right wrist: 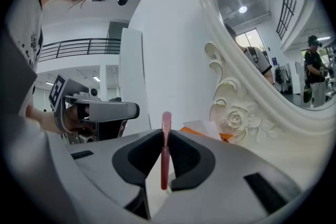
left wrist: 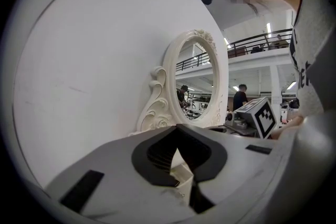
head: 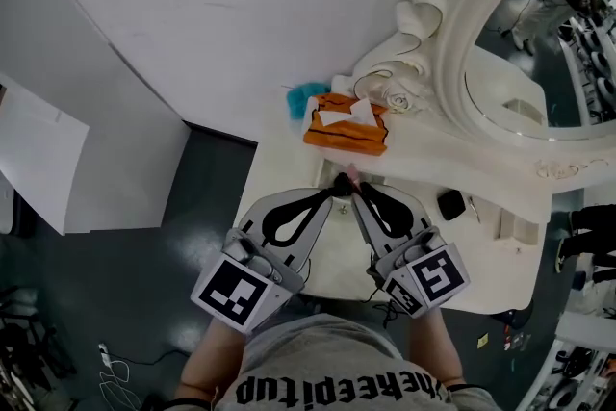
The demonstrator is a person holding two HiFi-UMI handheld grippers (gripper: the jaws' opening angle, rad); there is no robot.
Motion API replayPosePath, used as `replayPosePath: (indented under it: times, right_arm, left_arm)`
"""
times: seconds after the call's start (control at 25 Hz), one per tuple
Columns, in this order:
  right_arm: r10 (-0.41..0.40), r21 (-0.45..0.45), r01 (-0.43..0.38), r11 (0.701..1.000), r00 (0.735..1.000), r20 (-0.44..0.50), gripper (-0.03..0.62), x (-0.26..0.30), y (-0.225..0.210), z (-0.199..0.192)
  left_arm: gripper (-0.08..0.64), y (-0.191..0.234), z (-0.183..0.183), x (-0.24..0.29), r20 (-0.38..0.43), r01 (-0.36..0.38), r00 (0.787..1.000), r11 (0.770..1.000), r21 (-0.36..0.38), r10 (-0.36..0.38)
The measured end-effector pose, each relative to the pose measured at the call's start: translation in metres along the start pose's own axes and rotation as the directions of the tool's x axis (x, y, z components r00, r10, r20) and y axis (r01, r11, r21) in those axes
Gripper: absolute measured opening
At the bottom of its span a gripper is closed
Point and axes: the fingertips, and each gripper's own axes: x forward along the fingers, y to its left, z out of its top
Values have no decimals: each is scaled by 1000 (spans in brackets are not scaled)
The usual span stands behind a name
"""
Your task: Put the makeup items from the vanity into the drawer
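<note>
While the right gripper (right wrist: 165,132) clamps 1 pink stick (right wrist: 165,157), left gripper (left wrist: 177,128) is closed.

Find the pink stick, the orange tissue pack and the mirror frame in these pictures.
pink stick (right wrist: 165,150): right gripper view, mid-shaft, clamped between the jaws.
orange tissue pack (head: 339,138): head view, its orange front edge.
mirror frame (head: 456,53): head view, left curve of the rim.

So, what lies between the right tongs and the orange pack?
Only bare vanity top, in the head view. The pink stick clamped in the right tongs points toward the orange pack.
</note>
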Motion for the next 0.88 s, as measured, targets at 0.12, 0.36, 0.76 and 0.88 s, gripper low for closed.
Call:
replayPosePath:
  times: [0.12,0.36,0.76,0.88]
  right_arm:
    - [-6,8,7,1000,1000,-22,72,7,-5,-8]
    - [-12,10,13,1000,997,-77,72,20,-12,-27]
    - [-26,7,28,1000,983,-181,72,30,-22,-61]
    - [-27,1,28,1000,978,-207,72,33,-23,-69]
  left_arm:
    - [21,6,-3,5,-9,7,1000,1000,-10,-7]
    - [21,17,-11,10,-29,12,1000,999,-32,-13]
    - [21,31,-22,17,-52,14,998,998,-66,-17]
    - [21,34,-25,19,-56,16,998,997,-76,-20]
